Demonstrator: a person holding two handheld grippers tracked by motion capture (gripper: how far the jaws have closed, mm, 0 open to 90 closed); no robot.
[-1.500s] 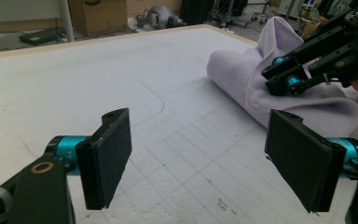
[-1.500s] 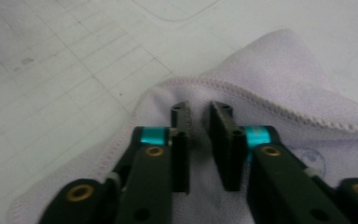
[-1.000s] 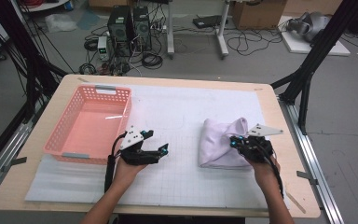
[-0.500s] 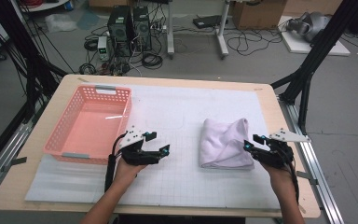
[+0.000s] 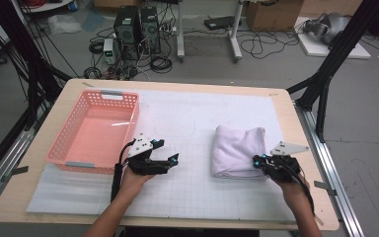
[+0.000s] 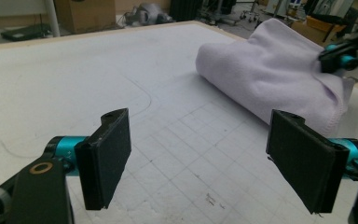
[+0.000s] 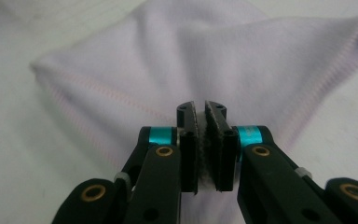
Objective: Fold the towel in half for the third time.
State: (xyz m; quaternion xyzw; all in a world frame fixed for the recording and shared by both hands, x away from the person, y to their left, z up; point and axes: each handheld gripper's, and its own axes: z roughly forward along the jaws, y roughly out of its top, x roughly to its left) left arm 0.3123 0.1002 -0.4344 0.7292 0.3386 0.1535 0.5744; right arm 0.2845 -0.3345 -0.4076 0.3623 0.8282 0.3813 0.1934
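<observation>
Our right gripper [image 5: 257,161] sits at the near right corner of the towel [image 5: 238,150], jaws pressed together, apparently pinching a bit of its edge. Our left gripper [image 5: 173,159] hangs wide open and empty, well to the towel's left. The towel lies folded on the mat [image 5: 187,123], its long axis running away from us. Farther left stands the basket [image 5: 59,153]. We count one towel, one basket, two grippers.

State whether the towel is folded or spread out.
Folded. The towel lies as a compact, thick bundle on the table mat, with a rounded fold along one side and stitched edges stacked at the right gripper.
</observation>
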